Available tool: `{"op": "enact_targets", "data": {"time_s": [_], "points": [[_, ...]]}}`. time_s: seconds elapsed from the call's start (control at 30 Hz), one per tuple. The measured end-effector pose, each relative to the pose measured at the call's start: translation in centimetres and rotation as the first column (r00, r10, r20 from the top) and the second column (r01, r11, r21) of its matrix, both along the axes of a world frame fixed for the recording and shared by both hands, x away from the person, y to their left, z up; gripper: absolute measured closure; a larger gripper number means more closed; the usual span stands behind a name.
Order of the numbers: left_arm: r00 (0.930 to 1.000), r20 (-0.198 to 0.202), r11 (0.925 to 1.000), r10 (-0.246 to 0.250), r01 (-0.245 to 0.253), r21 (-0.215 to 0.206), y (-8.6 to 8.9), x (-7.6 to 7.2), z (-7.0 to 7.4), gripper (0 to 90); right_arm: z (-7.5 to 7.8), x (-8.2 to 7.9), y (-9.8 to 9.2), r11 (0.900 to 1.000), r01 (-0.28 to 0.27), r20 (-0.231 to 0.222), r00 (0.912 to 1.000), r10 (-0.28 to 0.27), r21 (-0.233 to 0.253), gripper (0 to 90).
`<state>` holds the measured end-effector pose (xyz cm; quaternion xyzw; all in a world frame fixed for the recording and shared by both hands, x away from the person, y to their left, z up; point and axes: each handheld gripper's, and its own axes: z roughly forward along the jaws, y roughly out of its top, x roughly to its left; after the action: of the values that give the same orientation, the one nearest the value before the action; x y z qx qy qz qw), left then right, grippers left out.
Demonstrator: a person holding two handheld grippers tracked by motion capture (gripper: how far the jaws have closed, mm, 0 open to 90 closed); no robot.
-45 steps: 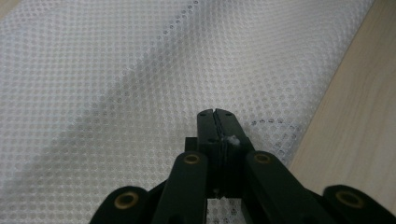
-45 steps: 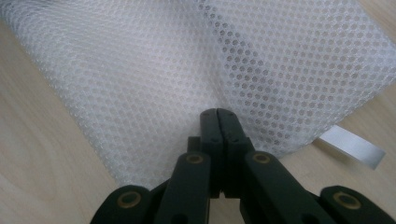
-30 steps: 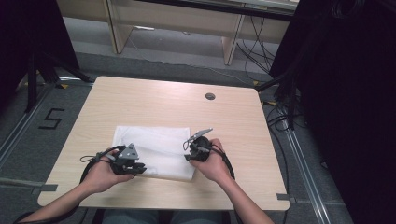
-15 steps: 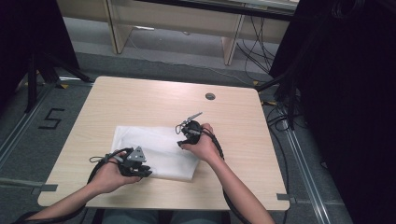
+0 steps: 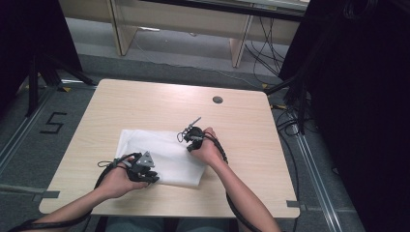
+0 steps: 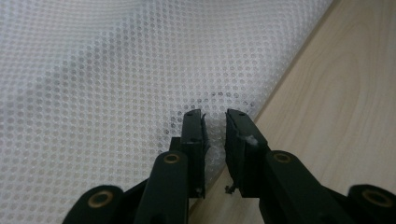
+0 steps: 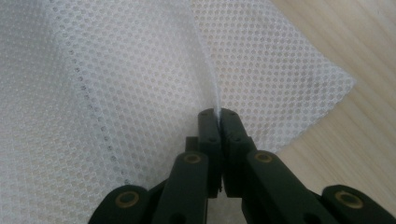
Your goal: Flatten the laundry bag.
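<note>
Right gripper view shows your right claw [image 7: 218,113] clenched on a raised fold of the white mesh cloth [image 7: 116,79], which lies flat on the bench [image 5: 159,101]. Your left claw [image 6: 215,114] is parted by a narrow gap, its jaws resting over the cloth's near edge, beside bare wood.

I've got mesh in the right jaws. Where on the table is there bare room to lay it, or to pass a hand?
Bare wood runs along the far half of the table, between the white mesh cloth and the far edge, broken by the round grommet. Another free strip lies right of the right gripper. The near middle is crowded: cloth, left gripper, both forearms.
</note>
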<state>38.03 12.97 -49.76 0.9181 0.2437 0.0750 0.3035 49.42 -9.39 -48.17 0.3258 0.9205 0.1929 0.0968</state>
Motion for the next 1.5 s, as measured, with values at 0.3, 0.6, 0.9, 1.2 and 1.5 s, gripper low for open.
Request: {"op": "enact_targets", "data": {"time_s": [0.3,0.6,0.9,1.2,1.5], "points": [[0.9972,0.045,0.9958,0.06,-0.057,-0.073,-0.9,0.6,-0.1,77.0,2.2,0.2,-2.0,0.996,0.087,0.034,0.9956,-0.087,0.018,90.0],[0.9971,0.035,0.9956,0.068,-0.065,-0.068,-1.4,1.8,-0.2,79.9,6.0,-1.6,-2.1,0.992,0.061,0.095,0.9928,-0.072,0.112,90.0],[0.9946,0.025,0.9922,0.101,-0.099,-0.077,-1.7,3.0,-0.2,80.7,8.7,-2.7,-2.7,0.989,0.034,0.153,0.9866,-0.056,0.145,90.0],[0.9915,0.037,0.9898,0.125,-0.122,-0.075,-1.6,3.4,-0.5,80.6,10.4,-5.1,-1.6,0.981,-0.046,0.206,0.9785,0.006,0.189,89.9],[0.9951,0.042,0.9881,0.089,-0.083,-0.129,0.7,1.6,1.9,79.1,10.5,-5.6,-1.5,0.983,-0.073,0.238,0.9707,0.032,0.166,89.8]]}}
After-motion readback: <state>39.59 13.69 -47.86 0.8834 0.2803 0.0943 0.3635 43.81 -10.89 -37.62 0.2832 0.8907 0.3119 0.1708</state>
